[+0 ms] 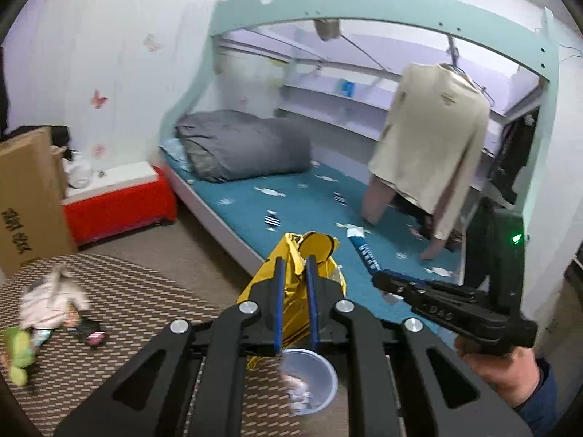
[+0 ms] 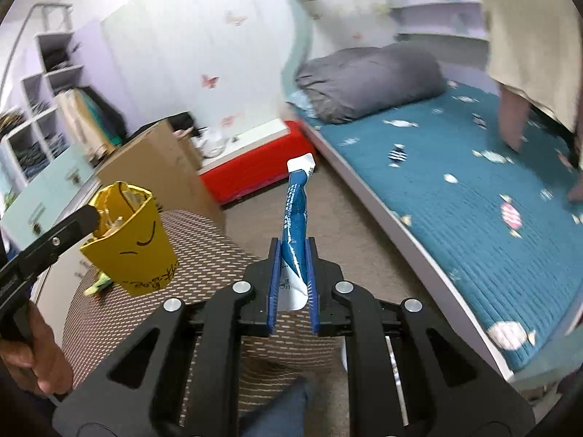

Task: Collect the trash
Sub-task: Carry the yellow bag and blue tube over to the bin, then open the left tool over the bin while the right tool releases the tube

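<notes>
Yellow bag (image 1: 291,255) clamped btwn left jaws; blue wrapper (image 2: 296,215), prob. sachet, in right.

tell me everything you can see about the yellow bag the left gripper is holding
The yellow bag looks like glossy, crinkled foil or plastic, printed with thin black curved lines and some black script near its lower edge. Its top is torn open, showing a shiny lining and pale scraps inside. It hangs in the air above the brown patterned rug, touching nothing but the left gripper, whose jaws are shut on its upper edge. From the left wrist view it appears bunched and folded between the blue pads.
</notes>
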